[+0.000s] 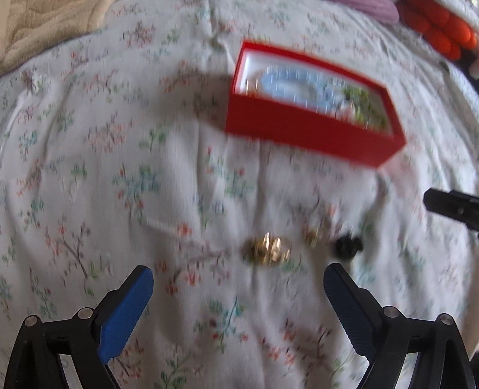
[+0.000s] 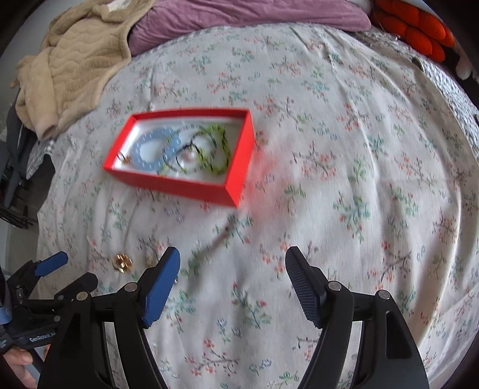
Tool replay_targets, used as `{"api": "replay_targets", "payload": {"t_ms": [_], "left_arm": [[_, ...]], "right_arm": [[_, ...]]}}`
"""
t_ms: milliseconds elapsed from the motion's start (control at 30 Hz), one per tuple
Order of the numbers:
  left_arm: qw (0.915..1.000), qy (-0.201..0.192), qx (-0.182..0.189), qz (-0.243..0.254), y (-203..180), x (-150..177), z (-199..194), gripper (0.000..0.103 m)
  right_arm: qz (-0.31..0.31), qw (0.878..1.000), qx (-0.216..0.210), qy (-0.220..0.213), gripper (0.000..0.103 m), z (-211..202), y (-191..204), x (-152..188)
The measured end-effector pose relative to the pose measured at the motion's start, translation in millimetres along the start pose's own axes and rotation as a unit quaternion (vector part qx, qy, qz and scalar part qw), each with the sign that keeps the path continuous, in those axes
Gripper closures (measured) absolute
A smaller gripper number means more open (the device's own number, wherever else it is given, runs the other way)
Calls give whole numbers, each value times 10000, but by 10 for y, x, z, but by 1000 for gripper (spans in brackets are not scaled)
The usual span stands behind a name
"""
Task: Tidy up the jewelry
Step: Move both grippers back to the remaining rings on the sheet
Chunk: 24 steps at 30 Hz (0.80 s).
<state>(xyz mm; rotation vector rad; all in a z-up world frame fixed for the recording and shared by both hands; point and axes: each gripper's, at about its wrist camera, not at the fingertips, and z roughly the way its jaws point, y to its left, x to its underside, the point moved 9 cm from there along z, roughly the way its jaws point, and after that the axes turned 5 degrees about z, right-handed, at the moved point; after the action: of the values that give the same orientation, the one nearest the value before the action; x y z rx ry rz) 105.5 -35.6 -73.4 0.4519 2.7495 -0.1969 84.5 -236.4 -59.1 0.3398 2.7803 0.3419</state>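
A red box (image 1: 302, 133) (image 2: 179, 182) lies on the floral sheet and holds blue and green bracelets (image 2: 155, 146) and a pearl piece (image 2: 189, 158). A gold piece (image 1: 268, 248) (image 2: 121, 262) lies on the sheet just ahead of my open, empty left gripper (image 1: 239, 278). A smaller gold piece (image 1: 312, 236) and a small black piece (image 1: 347, 245) lie to its right. My right gripper (image 2: 233, 263) is open and empty over bare sheet, right of the gold piece. The left gripper (image 2: 49, 263) shows at the left edge of the right wrist view.
A beige blanket (image 2: 69, 59) and a purple cloth (image 2: 239, 18) lie at the far side of the bed. An orange knitted thing (image 2: 419, 27) sits at the far right. The floral sheet (image 2: 359, 179) is wrinkled. The right gripper's tip (image 1: 452, 206) shows at the right edge.
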Motion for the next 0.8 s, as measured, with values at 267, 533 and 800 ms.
{"api": "replay_targets", "payload": {"t_ms": [267, 533, 800], "left_arm": [[9996, -155, -132, 196, 25, 299, 223, 8], [9942, -688, -569, 600, 51, 436, 375, 1], [9857, -1341, -726, 722, 29, 504, 291, 0]], "right_arm": [[-667, 9970, 367, 153, 26, 218, -37, 421], [-1464, 9871, 628, -167, 21, 436, 59, 741], [-1667, 9775, 757, -1050, 0, 473, 34, 811]]}}
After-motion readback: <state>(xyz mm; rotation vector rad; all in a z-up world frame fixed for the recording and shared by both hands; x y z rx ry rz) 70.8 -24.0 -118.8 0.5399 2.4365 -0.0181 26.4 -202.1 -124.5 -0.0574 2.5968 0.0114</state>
